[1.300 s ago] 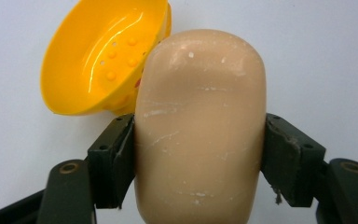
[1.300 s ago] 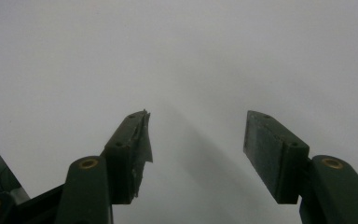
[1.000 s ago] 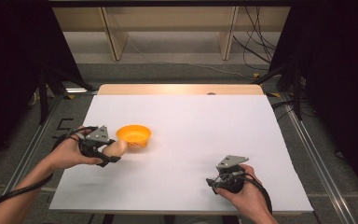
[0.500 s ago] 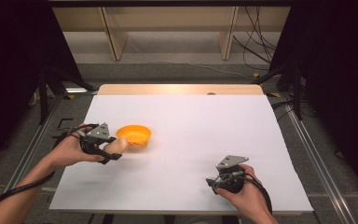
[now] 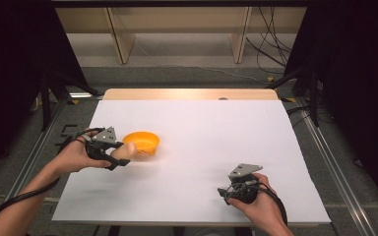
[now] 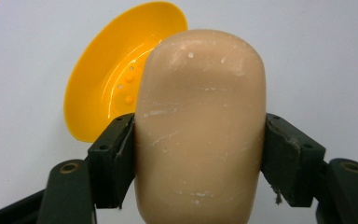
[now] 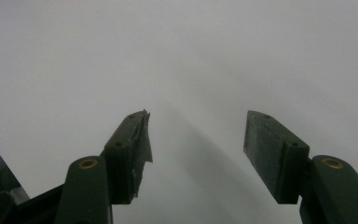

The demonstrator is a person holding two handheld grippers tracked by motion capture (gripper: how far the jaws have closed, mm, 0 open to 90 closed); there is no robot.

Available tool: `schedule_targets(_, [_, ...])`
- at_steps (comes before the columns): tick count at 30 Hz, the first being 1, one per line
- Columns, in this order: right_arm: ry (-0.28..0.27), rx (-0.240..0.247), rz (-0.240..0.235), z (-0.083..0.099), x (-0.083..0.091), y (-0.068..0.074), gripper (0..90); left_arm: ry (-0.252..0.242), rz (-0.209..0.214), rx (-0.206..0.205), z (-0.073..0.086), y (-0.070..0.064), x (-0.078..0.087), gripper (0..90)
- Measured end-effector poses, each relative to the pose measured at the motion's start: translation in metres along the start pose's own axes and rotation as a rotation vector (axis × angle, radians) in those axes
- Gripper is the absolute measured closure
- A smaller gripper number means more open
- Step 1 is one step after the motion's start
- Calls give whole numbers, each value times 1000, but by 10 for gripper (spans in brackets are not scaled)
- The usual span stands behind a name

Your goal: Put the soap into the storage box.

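A tan, rounded bar of soap (image 6: 200,126) sits clamped between the jaws of my left gripper (image 6: 199,140), which is shut on it. Just beyond the soap lies a yellow-orange dish (image 6: 116,74) with small bumps and holes in its floor. From above, the left gripper (image 5: 124,155) holds the soap (image 5: 123,152) at the near left edge of the dish (image 5: 143,141). My right gripper (image 5: 224,191) rests low near the table's front right, its jaws open over bare white surface (image 7: 196,135) with nothing between them.
A white sheet covers the table (image 5: 216,128), with a wooden strip (image 5: 187,94) showing at its far edge. Black curtains stand at both sides, and cables (image 5: 268,54) lie on the floor behind the table.
The left gripper with the soap has edged slightly toward the dish. The right gripper has stayed in place.
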State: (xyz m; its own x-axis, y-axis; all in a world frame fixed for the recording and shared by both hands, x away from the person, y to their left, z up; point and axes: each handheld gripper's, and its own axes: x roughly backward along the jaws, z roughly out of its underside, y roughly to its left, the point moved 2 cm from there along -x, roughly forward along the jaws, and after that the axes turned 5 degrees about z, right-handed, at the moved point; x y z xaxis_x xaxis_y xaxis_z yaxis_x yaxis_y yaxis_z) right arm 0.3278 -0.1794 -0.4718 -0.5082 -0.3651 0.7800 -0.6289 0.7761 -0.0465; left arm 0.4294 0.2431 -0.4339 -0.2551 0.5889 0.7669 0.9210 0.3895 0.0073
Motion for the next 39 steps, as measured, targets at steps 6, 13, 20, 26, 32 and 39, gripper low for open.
schedule_targets(6, [0, -1, 0, 0, 0, 0, 411, 14, 6, -16, -2, 3, 1, 320])
schedule_targets(13, [-4, -2, 5, 0, 0, 0, 411, 21, 2, -33, -5, 7, 3, 320])
schedule_targets(20, [0, -2, 0, -1, 1, 1, 411, -18, -6, 8, -8, 7, 2, 321])
schedule_targets(26, [0, -1, -1, -1, 1, 1, 411, -30, -5, 13, -10, 9, 2, 321])
schedule_targets(32, [-2, -2, 1, -1, 0, 1, 411, -12, -16, -9, -12, 14, 4, 321])
schedule_targets(39, [-2, -2, 1, -1, 0, 1, 411, -23, -8, -1, -14, 17, 2, 321])
